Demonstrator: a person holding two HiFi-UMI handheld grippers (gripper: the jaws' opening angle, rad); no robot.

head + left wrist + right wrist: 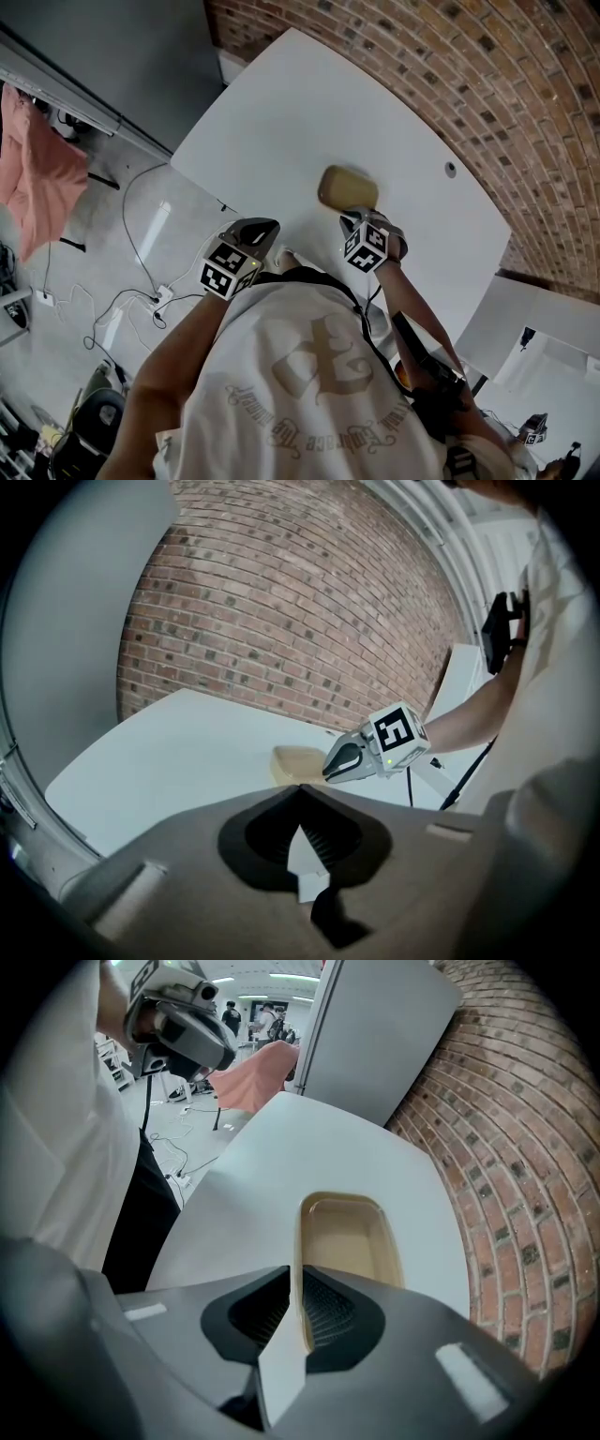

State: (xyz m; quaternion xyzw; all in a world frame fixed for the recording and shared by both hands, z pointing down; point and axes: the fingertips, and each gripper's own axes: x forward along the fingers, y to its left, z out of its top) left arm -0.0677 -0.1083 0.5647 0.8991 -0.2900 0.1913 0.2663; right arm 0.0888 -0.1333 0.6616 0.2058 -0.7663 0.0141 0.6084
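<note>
Tan tray (349, 1237) in right hand-held gripper (296, 1274)

Tray (348, 187) on table (281, 122); brick wall (450, 56) behind table

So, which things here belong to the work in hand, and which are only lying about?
In hand: tan tray, its rim gripped by the right tool; white table under it; left tool, shut and empty.
Lying about: pink cloth, floor cables, brick wall.
</note>
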